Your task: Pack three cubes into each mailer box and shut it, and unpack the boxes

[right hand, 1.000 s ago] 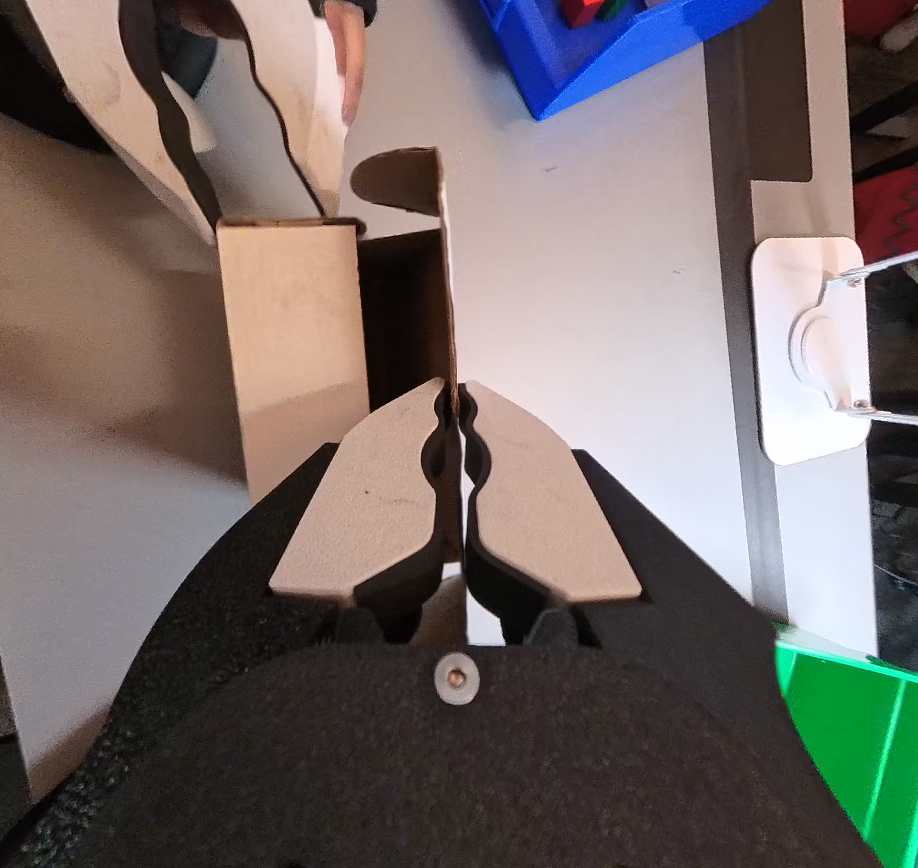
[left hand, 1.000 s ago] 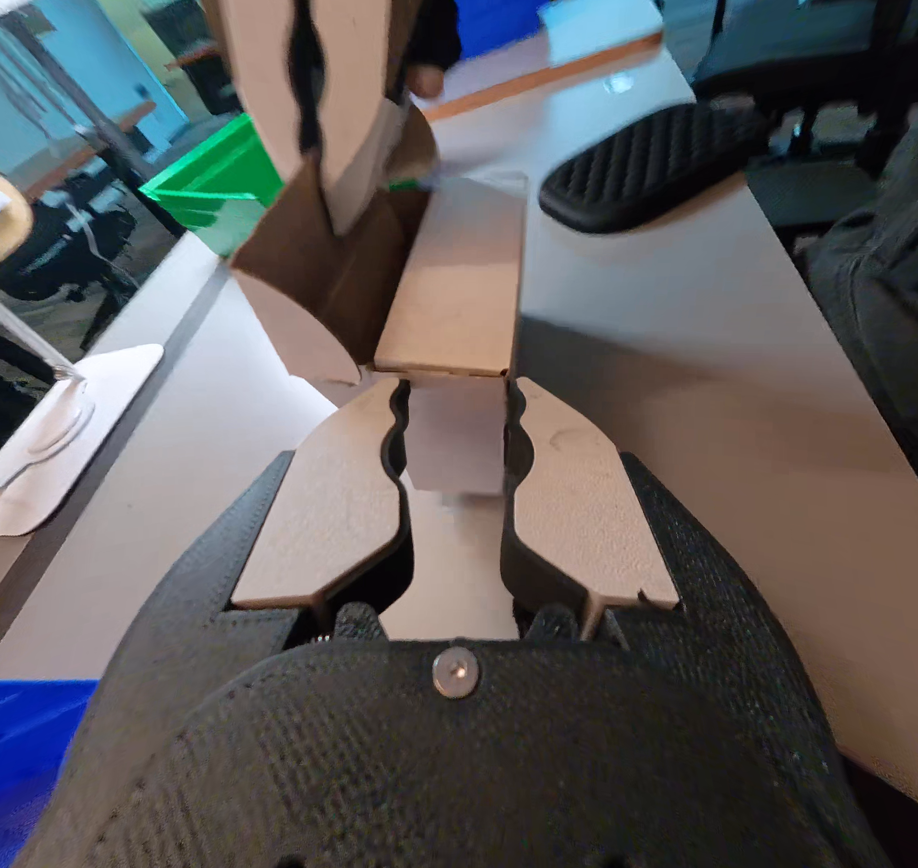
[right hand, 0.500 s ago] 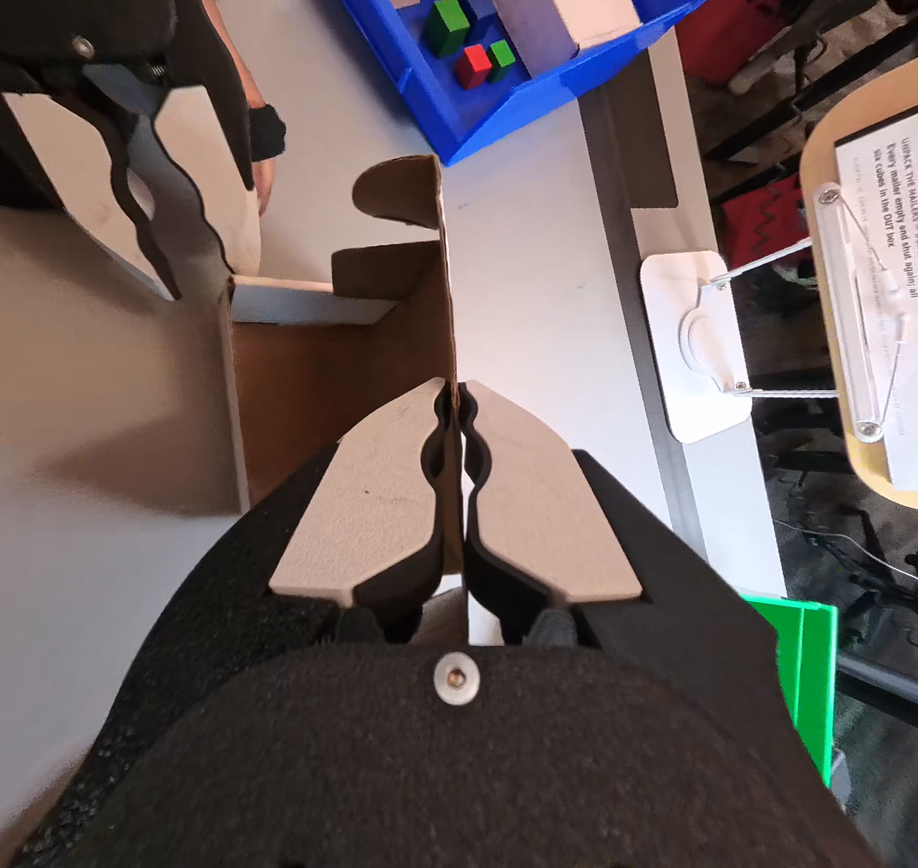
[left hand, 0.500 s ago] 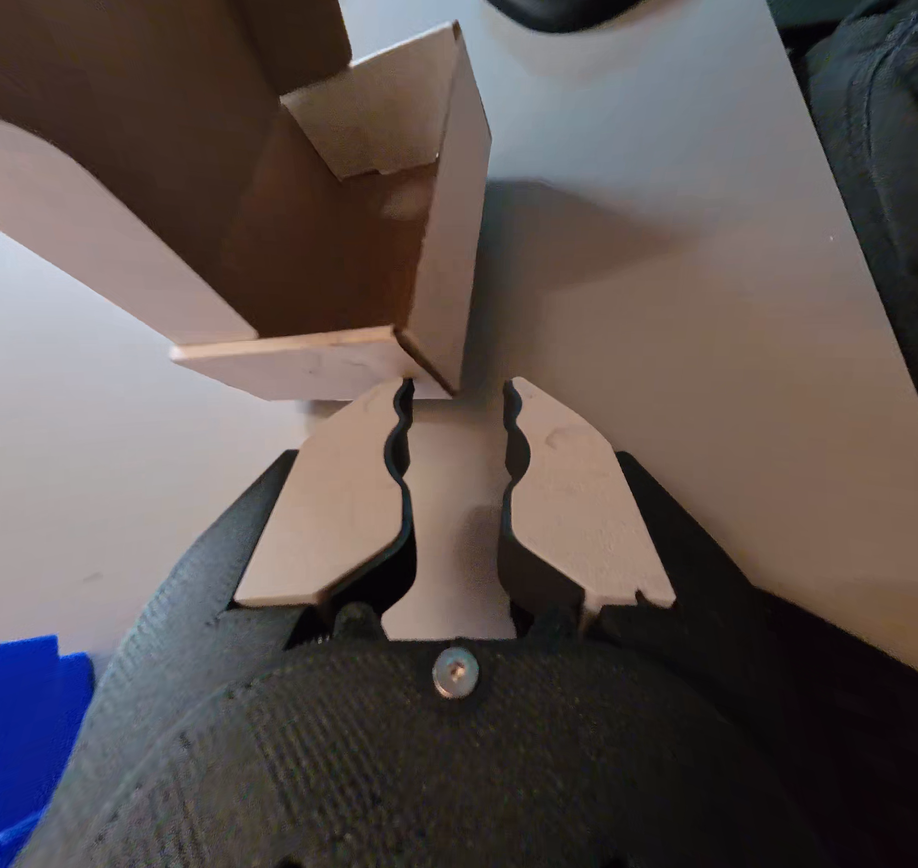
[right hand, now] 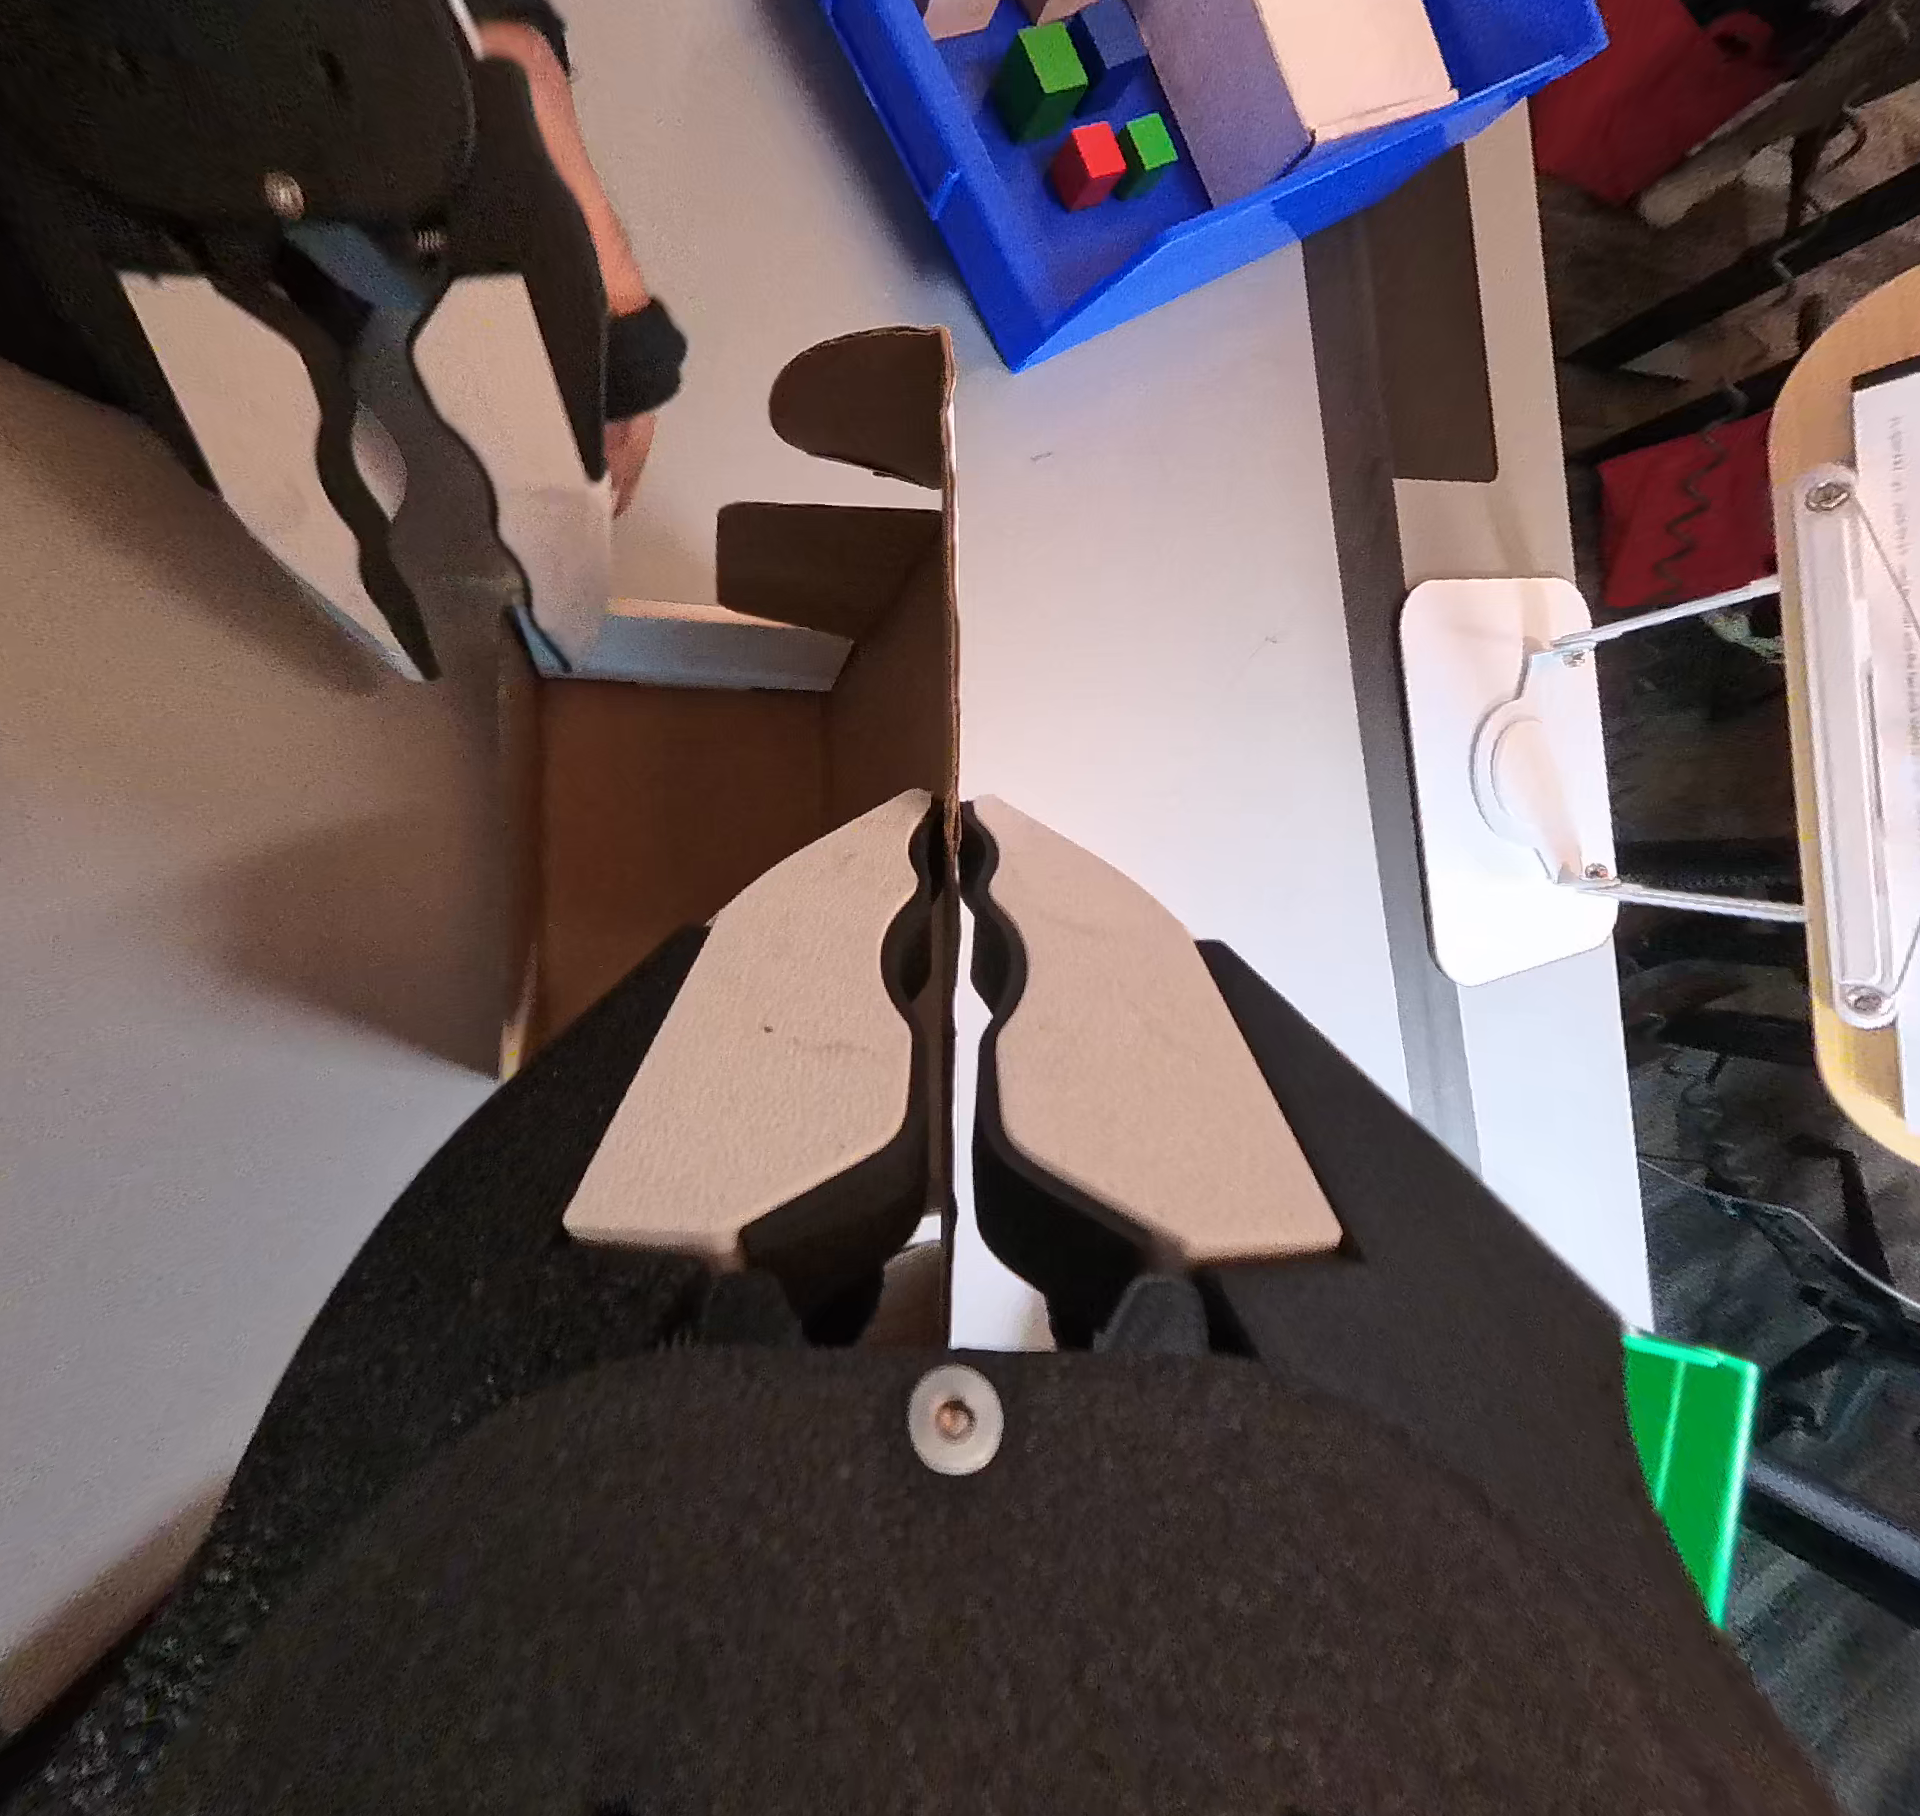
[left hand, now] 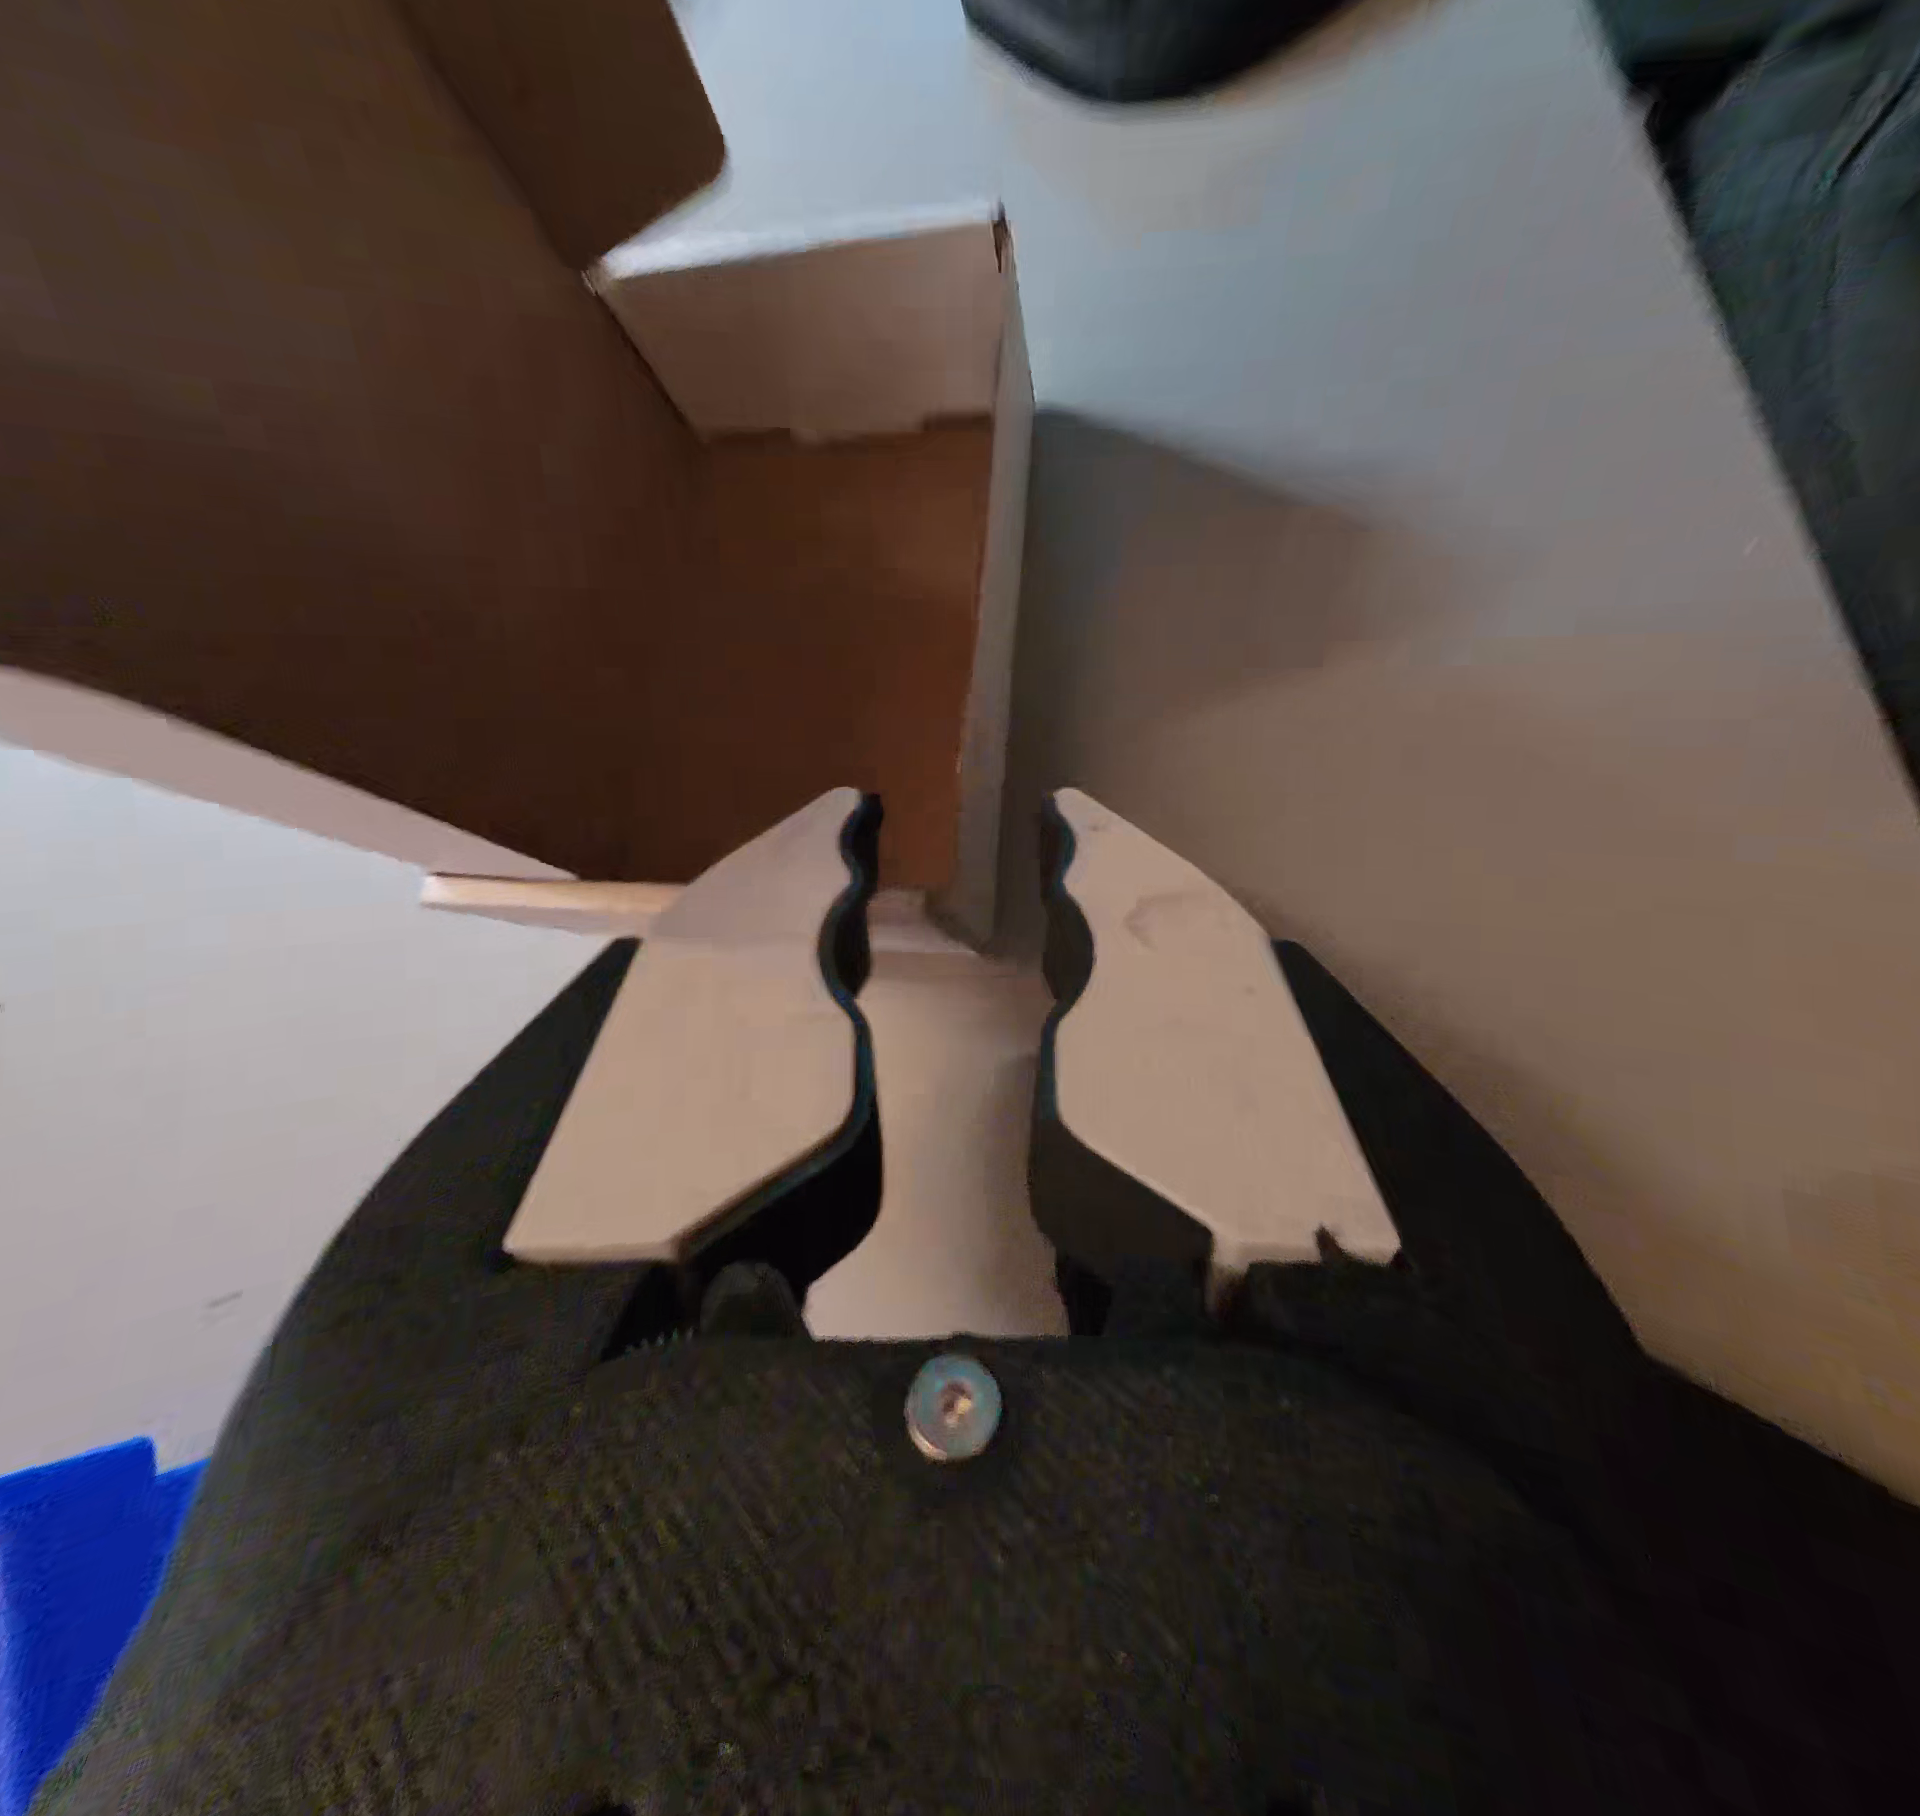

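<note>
Nearest, our right gripper (right hand: 951, 821) stays clamped on the raised lid (right hand: 948, 561) of the mailer box (right hand: 675, 810). Our left gripper (left hand: 956, 810), jaws apart and empty, has advanced to straddle the box's corner wall. Beyond, cubes (right hand: 1086, 164) wait in the blue bin (right hand: 1195, 260); the box, now open on the table (right hand: 1122, 561), awaits packing.

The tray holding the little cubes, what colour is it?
Bright blue tray, clearest in the right wrist view.

A pale grey surface (right hand: 1122, 623) carries it all: the open mailer box (right hand: 675, 810) sits on it near the middle, a blue bin (right hand: 1039, 291) lies at the far side, and a white stand base (right hand: 1496, 779) rests on the right edge strip.
</note>
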A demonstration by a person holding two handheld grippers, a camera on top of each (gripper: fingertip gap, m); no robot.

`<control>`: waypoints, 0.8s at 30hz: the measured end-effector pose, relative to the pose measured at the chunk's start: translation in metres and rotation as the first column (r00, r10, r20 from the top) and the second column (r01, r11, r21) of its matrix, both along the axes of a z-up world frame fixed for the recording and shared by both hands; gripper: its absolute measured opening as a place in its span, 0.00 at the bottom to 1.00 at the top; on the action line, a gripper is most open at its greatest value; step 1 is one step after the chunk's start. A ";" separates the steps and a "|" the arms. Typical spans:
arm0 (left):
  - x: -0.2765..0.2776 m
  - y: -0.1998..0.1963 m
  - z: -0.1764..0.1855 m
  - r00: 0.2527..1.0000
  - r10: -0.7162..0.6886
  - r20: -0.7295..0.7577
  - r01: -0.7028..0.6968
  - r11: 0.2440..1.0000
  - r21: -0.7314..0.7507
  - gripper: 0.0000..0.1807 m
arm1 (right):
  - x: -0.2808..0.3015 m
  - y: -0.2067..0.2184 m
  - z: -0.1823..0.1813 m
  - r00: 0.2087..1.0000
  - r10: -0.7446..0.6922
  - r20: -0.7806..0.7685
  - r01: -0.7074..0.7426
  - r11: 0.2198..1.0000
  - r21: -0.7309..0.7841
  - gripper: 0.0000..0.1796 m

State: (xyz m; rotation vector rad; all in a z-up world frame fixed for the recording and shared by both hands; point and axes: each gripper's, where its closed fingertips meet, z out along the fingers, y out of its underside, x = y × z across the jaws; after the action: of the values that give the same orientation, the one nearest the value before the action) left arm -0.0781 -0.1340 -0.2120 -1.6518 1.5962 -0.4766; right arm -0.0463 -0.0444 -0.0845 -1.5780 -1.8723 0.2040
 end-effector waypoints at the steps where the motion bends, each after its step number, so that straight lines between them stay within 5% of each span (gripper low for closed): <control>1: -0.002 0.001 -0.009 0.999 0.001 -0.055 -0.001 1.000 0.003 0.10 | 0.000 0.003 0.000 1.000 0.000 0.009 0.000 1.000 -0.005 0.01; 7: 0.006 -0.001 -0.015 0.997 0.004 -0.082 -0.003 1.000 0.019 0.02 | -0.002 0.064 -0.011 0.993 -0.006 0.121 -0.004 0.997 0.080 0.01; 18: 0.018 0.004 -0.012 0.999 0.031 -0.017 -0.030 0.999 0.021 0.02 | -0.020 0.138 -0.104 0.949 -0.028 0.314 0.000 0.996 0.089 0.10; 24: 0.021 0.006 -0.010 0.998 0.057 0.021 -0.056 0.998 -0.024 0.01 | -0.024 0.146 -0.073 0.984 -0.084 0.157 0.080 0.996 0.029 0.16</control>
State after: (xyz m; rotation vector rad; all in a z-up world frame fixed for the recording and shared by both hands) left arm -0.0567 -0.1278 -0.2224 -1.6989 1.5291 -0.4846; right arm -0.0707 0.1020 -0.1572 -1.6950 -1.9163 0.0218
